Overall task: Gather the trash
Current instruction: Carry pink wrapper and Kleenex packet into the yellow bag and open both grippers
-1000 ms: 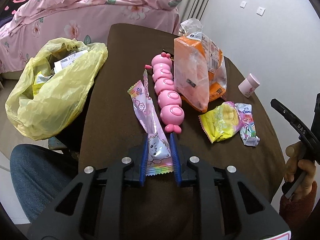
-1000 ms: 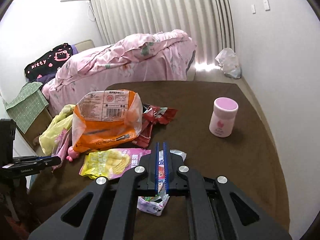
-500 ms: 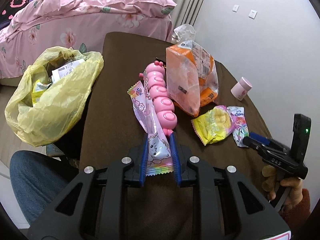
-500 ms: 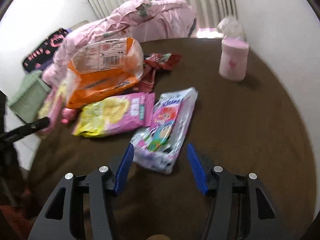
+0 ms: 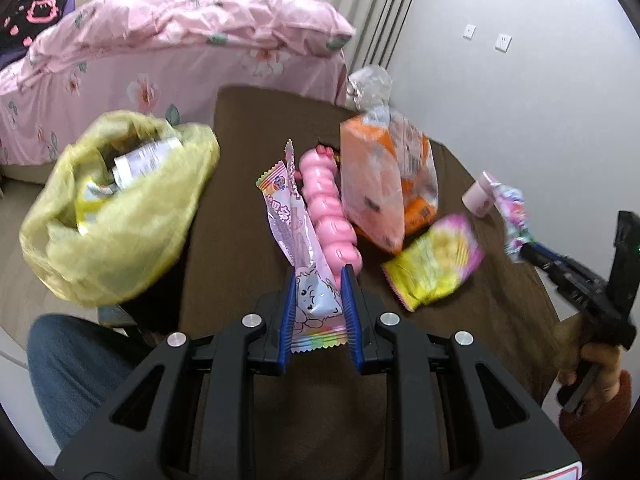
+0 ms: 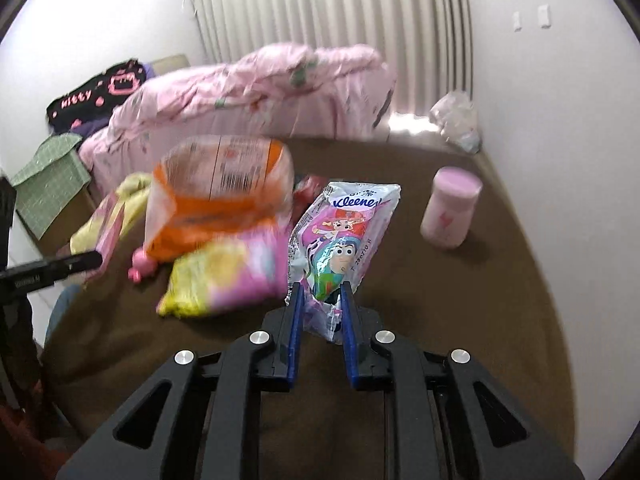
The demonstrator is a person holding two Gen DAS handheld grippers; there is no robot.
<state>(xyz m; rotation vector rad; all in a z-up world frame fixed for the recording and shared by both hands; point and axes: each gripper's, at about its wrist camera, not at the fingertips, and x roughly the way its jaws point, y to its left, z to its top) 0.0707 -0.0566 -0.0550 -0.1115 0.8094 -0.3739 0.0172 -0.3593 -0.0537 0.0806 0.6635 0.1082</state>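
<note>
My left gripper (image 5: 319,274) is shut on the rainbow-edged end of a long pink candy wrapper (image 5: 296,232), which sticks up over the brown table (image 5: 240,240). In the right wrist view my right gripper (image 6: 320,290) has its jaws closing on the lower end of a cartoon-printed Kleenex tissue pack (image 6: 344,232), and the pads press on it. The pack stands up off the table. From the left wrist view the right gripper (image 5: 528,250) holds that pack (image 5: 514,216) in the air at the right. A yellow trash bag (image 5: 116,216) with wrappers inside hangs open at the table's left edge.
On the table lie a yellow-and-pink snack packet (image 5: 434,268), an orange-and-clear bread bag (image 5: 380,188), a pink caterpillar toy (image 5: 328,208) and a pink jar (image 6: 450,214). A bed with pink bedding (image 5: 180,48) stands behind. A person's jeans-clad leg (image 5: 72,368) is at the lower left.
The right gripper opened, moved over the tissue pack, closed on it and lifted it off the table. The left gripper kept the pink wrapper and tilted upward a little.
</note>
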